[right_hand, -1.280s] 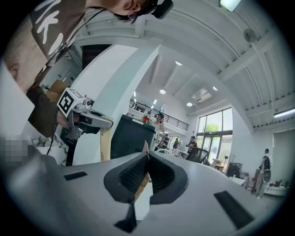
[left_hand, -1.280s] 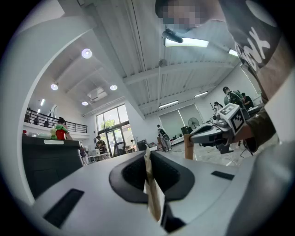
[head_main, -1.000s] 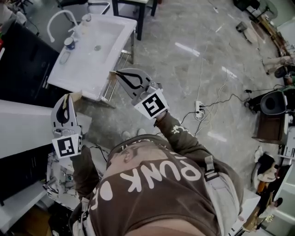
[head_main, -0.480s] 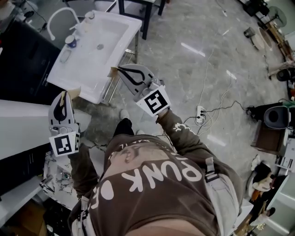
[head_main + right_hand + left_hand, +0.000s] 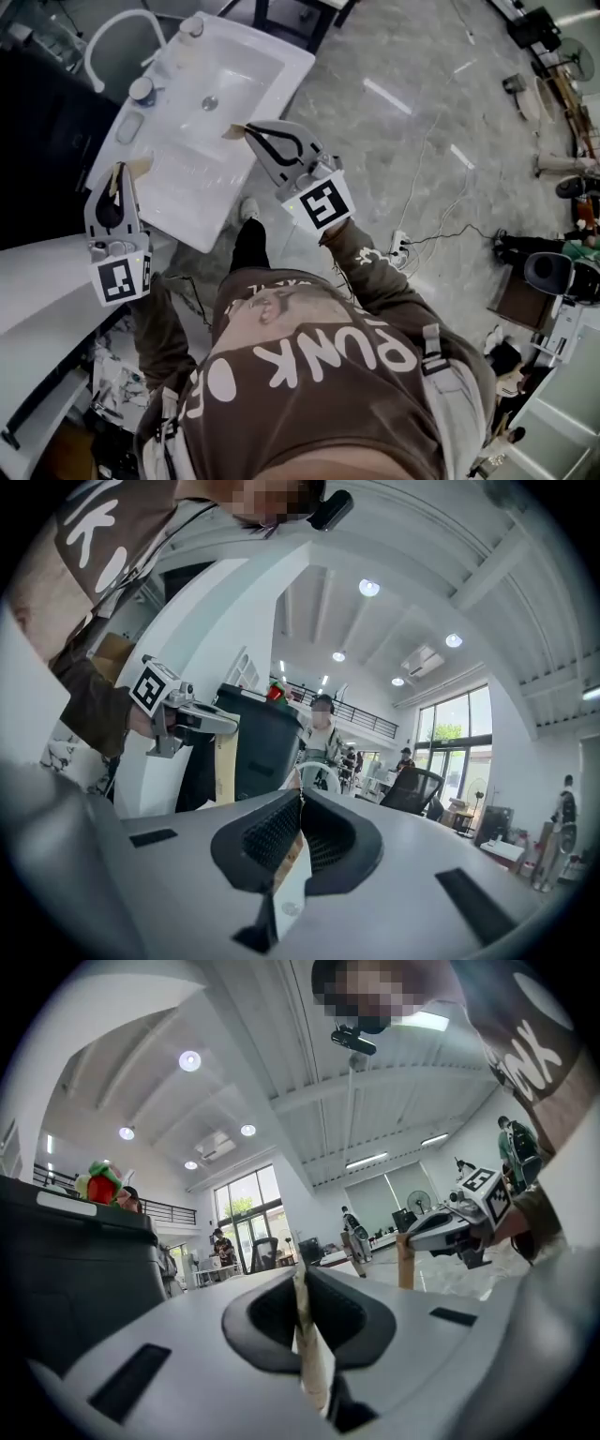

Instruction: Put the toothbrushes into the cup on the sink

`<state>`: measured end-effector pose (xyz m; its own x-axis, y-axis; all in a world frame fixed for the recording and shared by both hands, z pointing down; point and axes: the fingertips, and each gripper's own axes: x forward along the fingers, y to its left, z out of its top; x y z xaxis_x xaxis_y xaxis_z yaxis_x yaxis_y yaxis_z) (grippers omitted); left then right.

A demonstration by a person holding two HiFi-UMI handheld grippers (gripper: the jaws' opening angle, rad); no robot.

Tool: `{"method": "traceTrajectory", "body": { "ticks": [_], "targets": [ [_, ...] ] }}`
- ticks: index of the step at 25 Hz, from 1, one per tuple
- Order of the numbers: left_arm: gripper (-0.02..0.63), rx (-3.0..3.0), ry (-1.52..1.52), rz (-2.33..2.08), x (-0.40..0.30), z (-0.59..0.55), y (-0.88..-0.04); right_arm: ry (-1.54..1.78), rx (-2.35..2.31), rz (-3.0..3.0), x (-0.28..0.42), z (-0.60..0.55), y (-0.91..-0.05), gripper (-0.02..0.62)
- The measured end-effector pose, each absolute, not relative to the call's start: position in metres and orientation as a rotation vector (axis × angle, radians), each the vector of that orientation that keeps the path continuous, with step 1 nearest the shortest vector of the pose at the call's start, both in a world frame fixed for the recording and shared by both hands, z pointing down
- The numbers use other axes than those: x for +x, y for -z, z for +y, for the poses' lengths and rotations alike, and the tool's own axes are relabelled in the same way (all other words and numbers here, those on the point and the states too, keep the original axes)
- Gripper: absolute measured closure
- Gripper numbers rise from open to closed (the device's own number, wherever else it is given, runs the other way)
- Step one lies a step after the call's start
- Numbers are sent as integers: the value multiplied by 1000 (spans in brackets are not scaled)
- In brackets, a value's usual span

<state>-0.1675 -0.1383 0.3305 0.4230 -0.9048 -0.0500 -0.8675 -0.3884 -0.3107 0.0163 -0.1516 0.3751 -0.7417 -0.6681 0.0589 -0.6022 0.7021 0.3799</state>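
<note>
Step in hand: carry. The left gripper [image 5: 116, 176] and right gripper [image 5: 253, 134] are each clamped shut on a toothbrush [image 5: 307, 1335] over the sink [image 5: 272, 56]. The next move likely requires tip-down alignment over the cup [image 5: 142, 90].

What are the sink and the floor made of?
The sink looks like white ceramic or enamel: smooth, faintly glossy. The floor looks like polished grey stone or tile: cloudy veining, bright streaks of reflected light.
</note>
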Motion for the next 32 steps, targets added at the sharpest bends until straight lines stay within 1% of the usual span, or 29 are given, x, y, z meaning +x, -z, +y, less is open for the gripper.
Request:
{"method": "traceTrajectory", "body": {
  "ticks": [5,9,16,24,32],
  "targets": [
    [592,-2321,244,1514,-200,-192,-333,501,986,-2709,-1,-180,-373,584],
    [592,-2308,270,1507,-213,-238,-341,484,968,-2711,-13,-204,-367,584],
    [592,-2380,328,1545,-224,-292,-400,439,922,-2725,-33,-233,-367,586],
    [592,-2479,345,1622,-226,-315,-457,401,914,-2724,-34,-260,-377,584],
    [592,-2432,325,1677,-242,-321,-466,481,941,-2743,-46,-313,-361,584]
  ]
}}
